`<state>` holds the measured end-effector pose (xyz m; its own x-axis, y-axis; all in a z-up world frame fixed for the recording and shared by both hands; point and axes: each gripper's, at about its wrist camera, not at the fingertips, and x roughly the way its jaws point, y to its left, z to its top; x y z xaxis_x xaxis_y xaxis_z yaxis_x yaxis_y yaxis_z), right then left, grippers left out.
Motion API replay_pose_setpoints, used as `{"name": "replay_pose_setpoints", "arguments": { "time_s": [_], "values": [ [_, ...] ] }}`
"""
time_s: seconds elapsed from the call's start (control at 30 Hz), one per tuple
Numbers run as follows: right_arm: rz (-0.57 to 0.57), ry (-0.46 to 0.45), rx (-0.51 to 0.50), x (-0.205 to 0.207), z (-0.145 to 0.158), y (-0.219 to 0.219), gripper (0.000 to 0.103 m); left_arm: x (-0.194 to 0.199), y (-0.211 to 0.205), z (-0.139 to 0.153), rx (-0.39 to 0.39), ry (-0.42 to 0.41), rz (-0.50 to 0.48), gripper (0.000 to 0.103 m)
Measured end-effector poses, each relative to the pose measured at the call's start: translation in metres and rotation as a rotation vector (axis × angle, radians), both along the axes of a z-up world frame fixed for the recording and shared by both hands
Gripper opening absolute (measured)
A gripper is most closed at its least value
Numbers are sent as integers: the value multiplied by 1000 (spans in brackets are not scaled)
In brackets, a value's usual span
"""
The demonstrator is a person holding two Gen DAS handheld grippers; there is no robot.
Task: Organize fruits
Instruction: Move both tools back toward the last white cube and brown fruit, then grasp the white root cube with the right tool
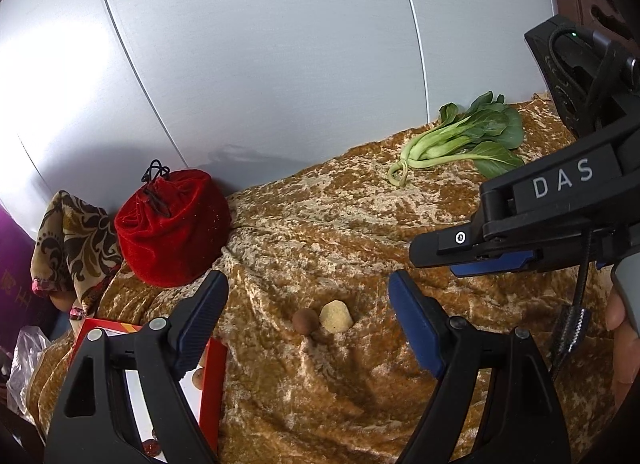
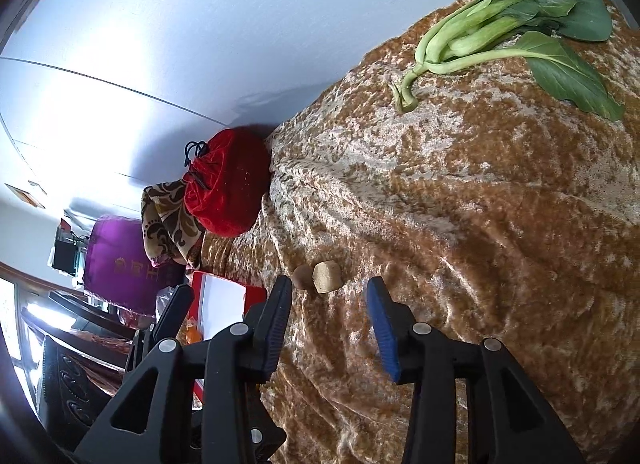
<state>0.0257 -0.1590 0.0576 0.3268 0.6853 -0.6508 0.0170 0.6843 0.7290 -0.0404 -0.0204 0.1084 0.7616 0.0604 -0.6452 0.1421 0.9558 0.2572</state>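
Both grippers hover open-fingered over two small fruits on the table.
Right gripper (image 1: 430,252) reads "DAS"; left gripper (image 1: 308,296) empty; brown fruit (image 1: 305,320) touches pale fruit (image 1: 337,316); red tray (image 1: 214,376) holds small fruits.

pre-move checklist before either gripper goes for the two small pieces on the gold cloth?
1. Left gripper open, nothing between its jaws: ok.
2. Right gripper open and empty: ok.
3. Small round brown fruit and pale yellow chunk touch each other; picking one cleanly: not ok.
4. Crumpled gold velvet cloth lies flat under them: not ok, wrinkled.
5. Red-rimmed white tray has free room: cannot tell, mostly hidden.
6. Green bok choy bunch and red velvet drawstring pouch out of the way: ok.
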Motion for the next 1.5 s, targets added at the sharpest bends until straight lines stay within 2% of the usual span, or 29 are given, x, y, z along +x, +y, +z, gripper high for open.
{"name": "replay_pose_setpoints", "arguments": {
  "time_s": [0.9,1.17,1.33,1.5],
  "values": [
    [-49,13,9,1,1,-26,44,0,-23,3,-4,-41,-30,83],
    [-44,20,9,1,1,-24,44,0,-17,1,31,-32,-26,83],
    [-24,43,3,4,-4,-10,47,12,17,-13,113,50,67,84],
    [-15,100,-19,11,-23,7,47,20,54,-21,131,113,156,84]
  ]
}}
